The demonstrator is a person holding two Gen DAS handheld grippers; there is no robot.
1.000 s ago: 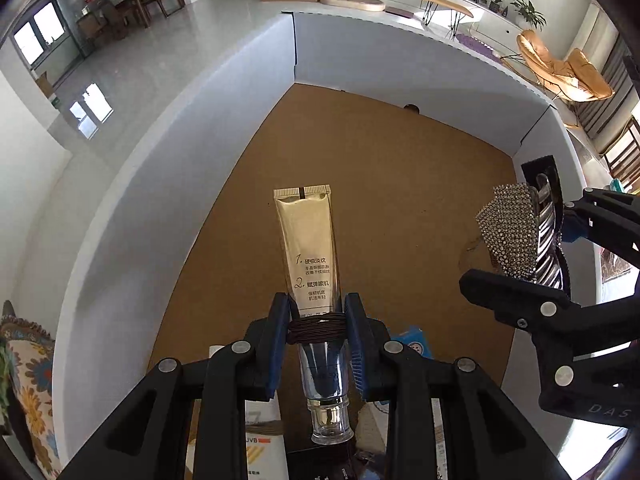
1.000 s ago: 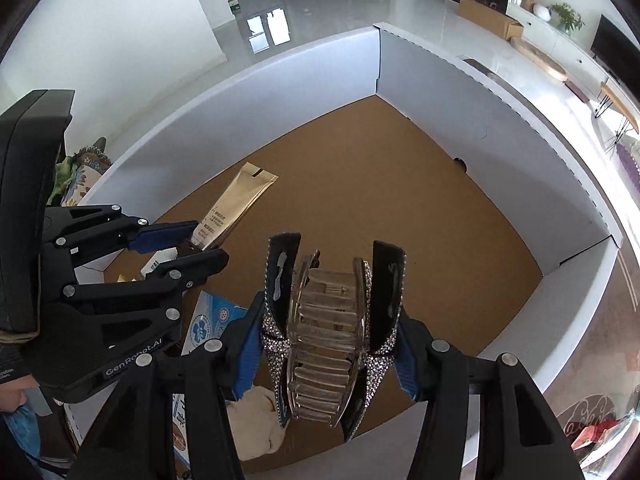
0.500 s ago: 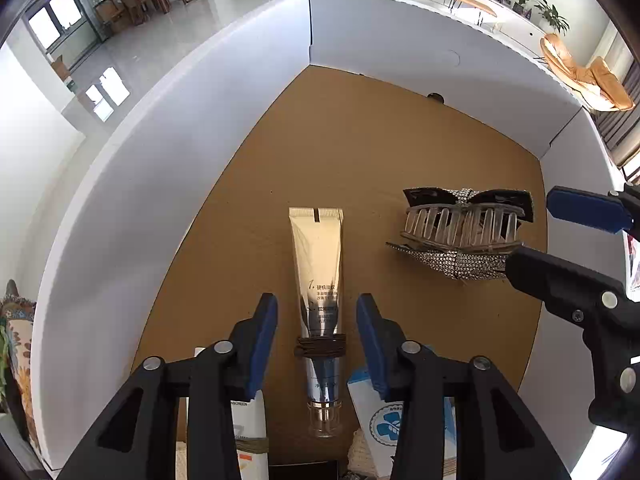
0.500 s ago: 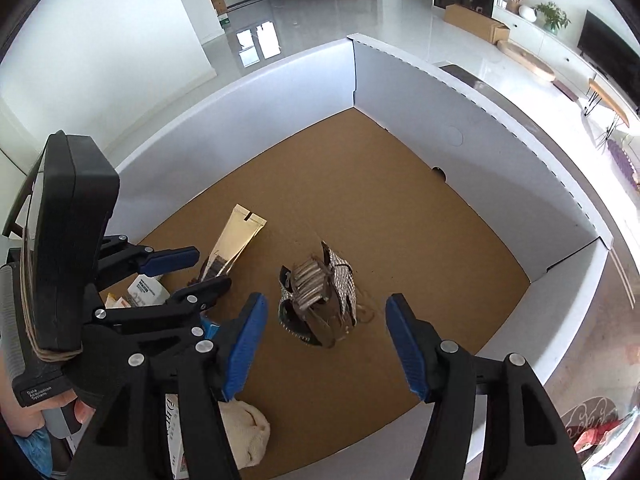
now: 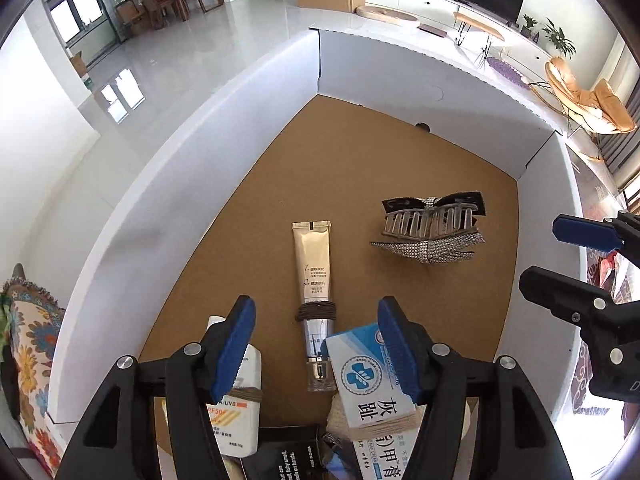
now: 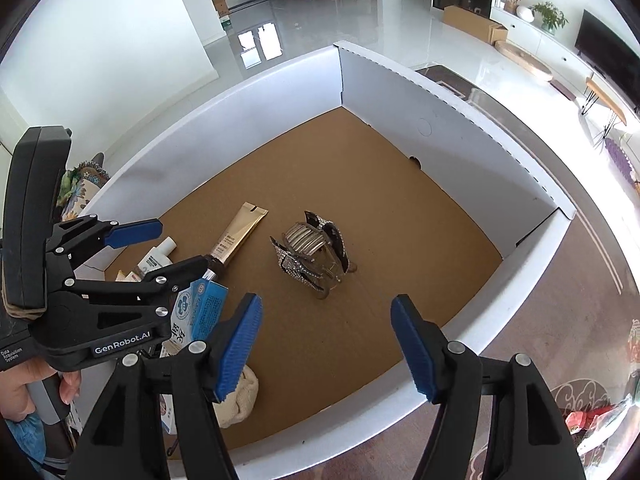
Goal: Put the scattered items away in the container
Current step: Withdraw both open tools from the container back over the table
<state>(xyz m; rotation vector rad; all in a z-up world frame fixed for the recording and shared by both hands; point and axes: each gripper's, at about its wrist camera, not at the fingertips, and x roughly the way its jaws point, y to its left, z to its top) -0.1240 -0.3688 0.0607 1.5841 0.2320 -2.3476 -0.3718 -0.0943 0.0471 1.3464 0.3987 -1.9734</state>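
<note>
A gold tube [image 5: 312, 264] with a brown hair tie round its neck lies on the brown floor of the white-walled cardboard box [image 5: 240, 128]. Right of it rests a rhinestone hair claw [image 5: 430, 228]. My left gripper [image 5: 316, 344] hangs above the tube's cap end, its jaws opening and nothing between them. From the right wrist, the hair claw [image 6: 314, 254] and the tube [image 6: 240, 236] lie apart on the box floor [image 6: 400, 216]. My right gripper [image 6: 326, 344] hovers above the near wall, jaws opening and empty. The left gripper [image 6: 160, 248] shows at the left.
A white sunscreen bottle [image 5: 236, 408], a blue-and-white medicine carton [image 5: 368, 376] and a cream cloth [image 6: 240, 400] crowd the box's near corner. The far half of the box floor is bare. A hand [image 6: 20, 392] holds the left tool. Glossy tiled floor lies beyond.
Both grippers let go: the tube and the hair claw dropped from the jaws onto the box floor. Both sets of jaws widened, and both tools drew back and upward.
</note>
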